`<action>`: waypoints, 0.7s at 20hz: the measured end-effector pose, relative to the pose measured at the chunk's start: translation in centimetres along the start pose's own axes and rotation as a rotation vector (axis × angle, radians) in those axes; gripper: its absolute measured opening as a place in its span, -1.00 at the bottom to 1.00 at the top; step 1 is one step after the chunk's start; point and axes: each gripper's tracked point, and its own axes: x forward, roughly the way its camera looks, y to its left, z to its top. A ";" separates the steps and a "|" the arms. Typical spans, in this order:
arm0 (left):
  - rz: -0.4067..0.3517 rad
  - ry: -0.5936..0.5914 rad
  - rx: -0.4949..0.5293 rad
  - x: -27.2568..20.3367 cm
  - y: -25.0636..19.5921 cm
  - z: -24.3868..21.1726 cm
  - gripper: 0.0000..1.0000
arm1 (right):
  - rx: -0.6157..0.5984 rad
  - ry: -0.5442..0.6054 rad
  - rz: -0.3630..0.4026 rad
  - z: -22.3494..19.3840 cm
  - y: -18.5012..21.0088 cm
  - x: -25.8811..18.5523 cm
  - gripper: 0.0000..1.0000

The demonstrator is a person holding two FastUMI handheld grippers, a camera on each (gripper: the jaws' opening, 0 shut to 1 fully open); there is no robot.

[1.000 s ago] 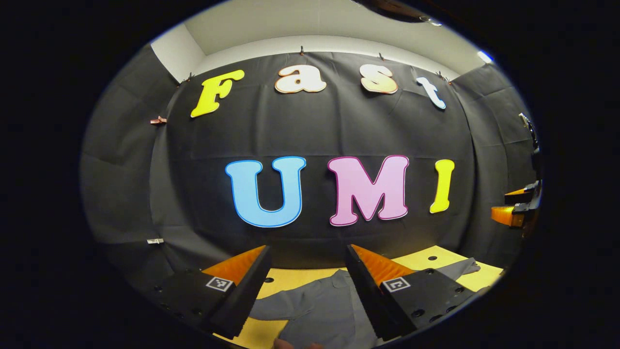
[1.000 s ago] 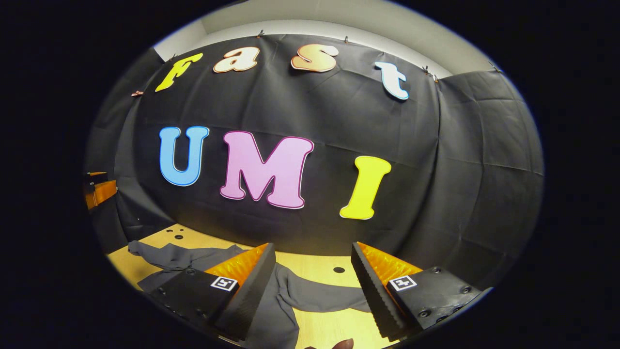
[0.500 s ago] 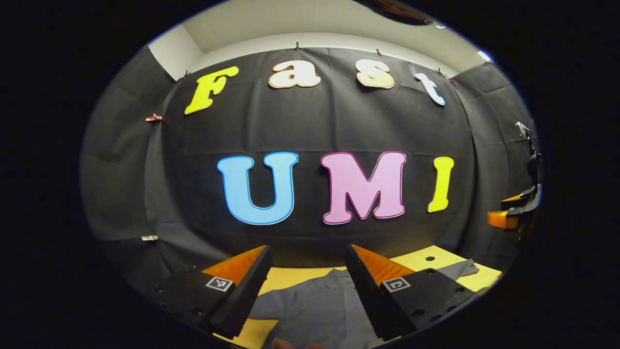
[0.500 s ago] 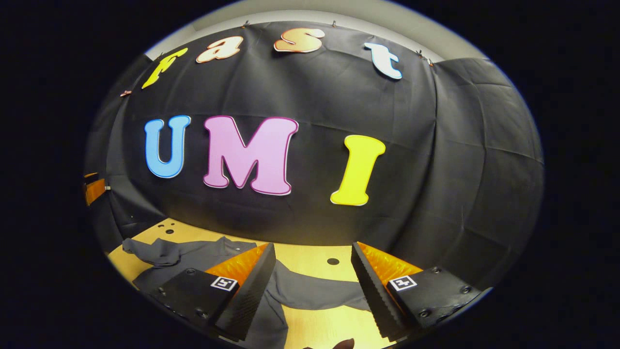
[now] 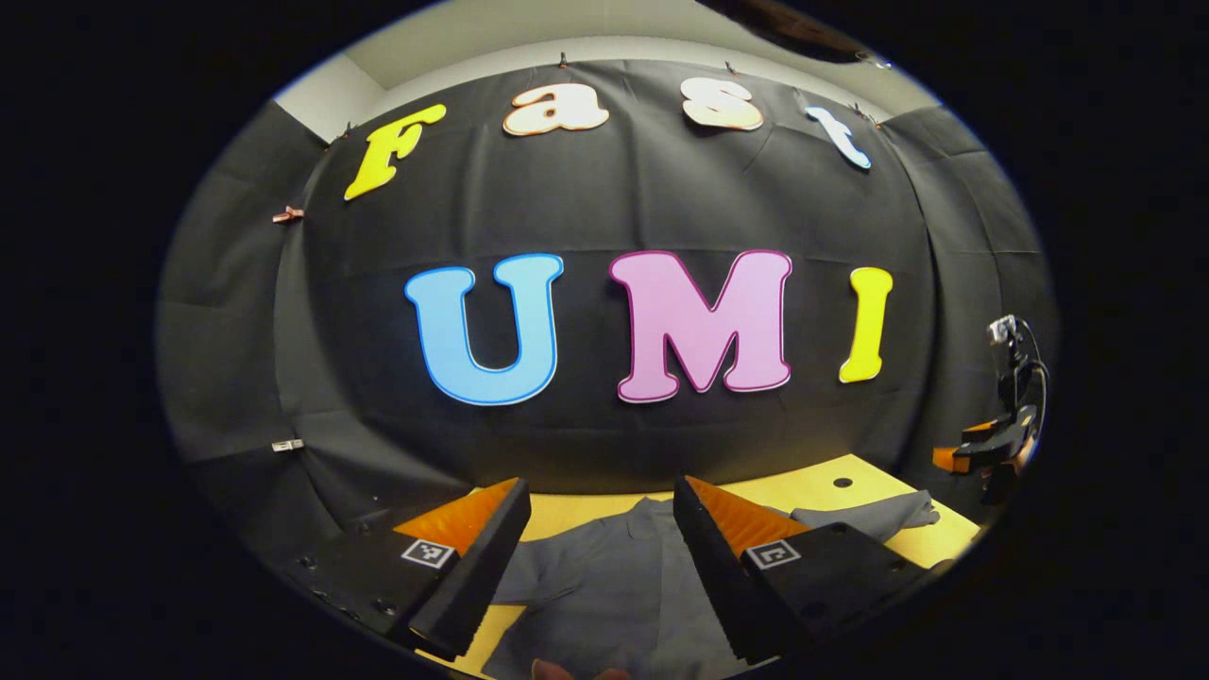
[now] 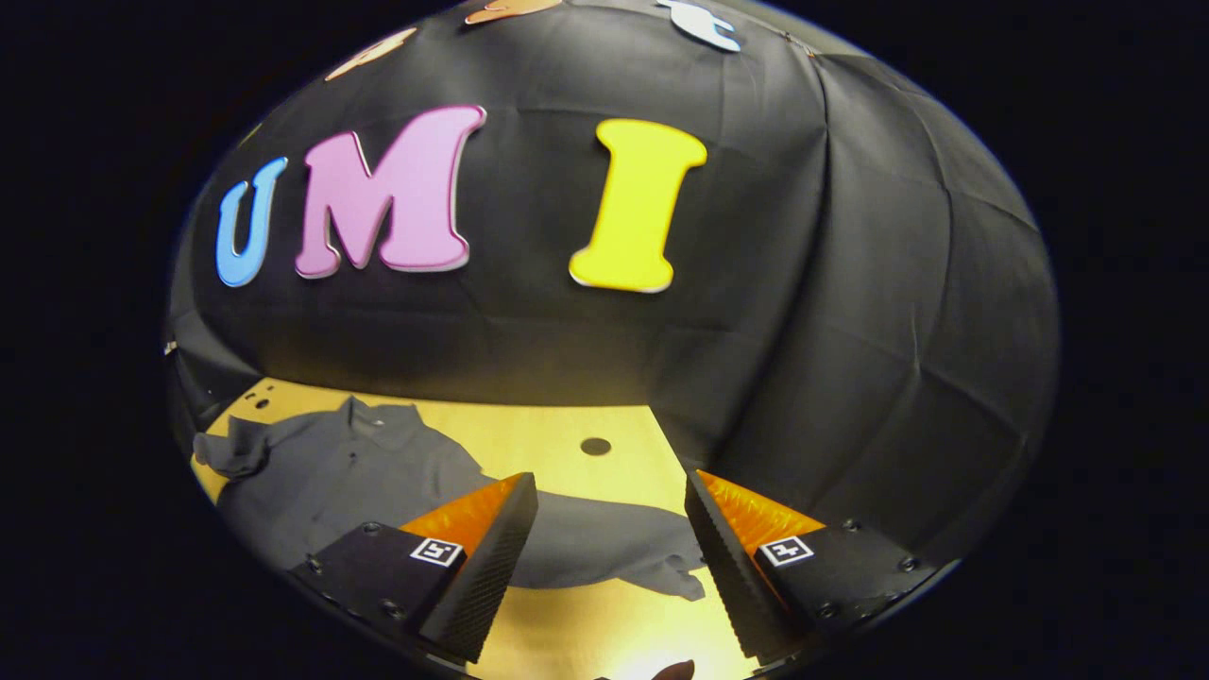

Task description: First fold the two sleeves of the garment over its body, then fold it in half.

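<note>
A dark grey collared shirt point(image 6: 331, 472) lies flat on the yellow table point(image 6: 567, 425). Its body point(image 5: 604, 586) shows between and below my left gripper's fingers. One sleeve point(image 6: 604, 552) stretches out toward my right gripper point(image 6: 609, 515), and the other sleeve point(image 6: 231, 453) is bunched at the table's far left. My left gripper point(image 5: 600, 519) hangs open above the shirt with nothing between its fingers. My right gripper is open too, above the near sleeve's cuff, not touching it. In the left gripper view the right gripper point(image 5: 982, 449) appears at the far right edge, with a sleeve point(image 5: 869, 515) beneath it.
The table has round holes point(image 6: 595, 446) near its back edge. Black cloth walls close the table in at the back and on both sides. A fingertip point(image 6: 672, 671) shows at the bottom of the right gripper view.
Both grippers have tipped downward, so more table and shirt show. The right gripper moved most, coming forward and lower over the sleeve. Both have stayed open.
</note>
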 end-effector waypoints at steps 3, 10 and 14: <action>0.029 0.021 0.014 0.6 0.2 -0.3 0.91 | -0.006 0.090 -0.024 -4.9 -1.7 4.0 0.96; 0.099 0.093 0.035 1.8 1.5 -2.1 0.91 | -0.001 0.227 -0.034 -12.0 -3.3 10.1 0.96; 0.133 0.116 0.042 2.1 1.9 -2.4 0.92 | 0.012 0.300 -0.050 -15.2 -4.1 12.4 0.96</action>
